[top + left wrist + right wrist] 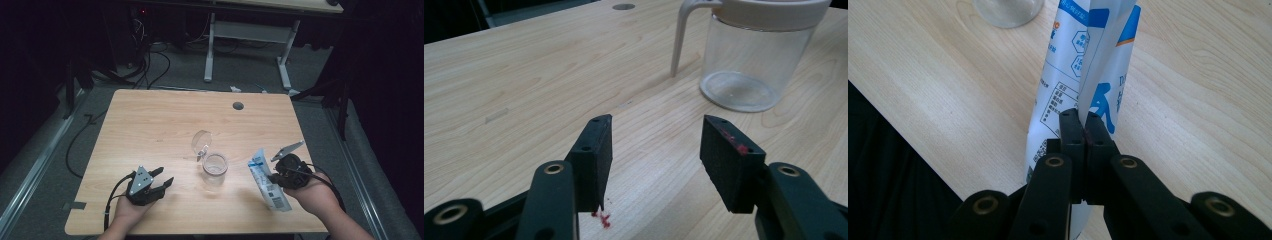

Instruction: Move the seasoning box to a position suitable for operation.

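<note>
- Fingers [1069,140] of our right gripper [1083,125] pinch the packet's [1068,70] seam.
- Left gripper [656,145] fingers spread; red crumbs [603,218] at 6 o'clock; jar [215,165] at 1 o'clock.

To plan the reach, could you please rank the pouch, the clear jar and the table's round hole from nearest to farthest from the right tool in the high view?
1. Pouch: clamped in the right tool.
2. Clear jar: to its left, mid-table.
3. Round hole: near the far edge.

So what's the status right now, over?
Left tool open, empty, resting by the clear jar. Right tool shut on the white-and-blue packet, held upright. Jar lid flipped open; nothing between packet and jar.
</note>
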The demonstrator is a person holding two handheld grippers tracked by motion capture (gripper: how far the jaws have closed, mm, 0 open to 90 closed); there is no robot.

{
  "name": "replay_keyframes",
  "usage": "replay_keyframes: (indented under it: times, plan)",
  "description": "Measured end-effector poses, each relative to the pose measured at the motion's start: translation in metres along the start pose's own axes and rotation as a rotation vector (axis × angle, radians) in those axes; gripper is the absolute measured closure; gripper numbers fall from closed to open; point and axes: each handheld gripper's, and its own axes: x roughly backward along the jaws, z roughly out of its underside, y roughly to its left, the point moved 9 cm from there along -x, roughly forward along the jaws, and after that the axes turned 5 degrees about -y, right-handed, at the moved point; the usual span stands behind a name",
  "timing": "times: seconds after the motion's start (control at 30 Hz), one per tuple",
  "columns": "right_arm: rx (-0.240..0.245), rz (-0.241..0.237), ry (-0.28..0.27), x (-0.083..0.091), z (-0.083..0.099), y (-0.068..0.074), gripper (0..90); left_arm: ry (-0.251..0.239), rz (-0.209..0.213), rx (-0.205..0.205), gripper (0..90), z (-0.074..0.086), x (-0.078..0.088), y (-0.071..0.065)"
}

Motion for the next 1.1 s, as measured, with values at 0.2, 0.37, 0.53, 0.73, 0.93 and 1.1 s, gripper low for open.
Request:
replay_keyframes:
  times: [0.2,0.37,0.53,0.73,0.93,1.1]
  plan:
    - [0.012,0.0,0.01,0.0,-0.003,0.002,90.0,-0.026,0.064,0.004,44.9,-0.005,0.0,-0.015]
    - [0.011,-0.003,0.004,0.001,-0.007,0.005,90.0,-0.028,0.106,-0.036,42.6,-0.007,-0.003,-0.037]
    - [0.023,-0.014,-0.001,-0.001,-0.012,0.008,90.0,-0.03,0.143,-0.065,42.8,-0.008,-0.005,-0.053]
    - [0.03,-0.024,0.003,-0.002,-0.016,0.012,90.0,-0.039,0.194,-0.022,40.2,-0.011,-0.007,-0.066]
    - [0.032,-0.022,-0.007,0.0,-0.021,0.016,90.0,-0.034,0.237,-0.014,32.8,-0.013,-0.017,-0.085]
    - [0.04,-0.027,-0.017,0.002,-0.025,0.021,90.0,-0.038,0.302,-0.01,28.6,-0.021,-0.028,-0.112]
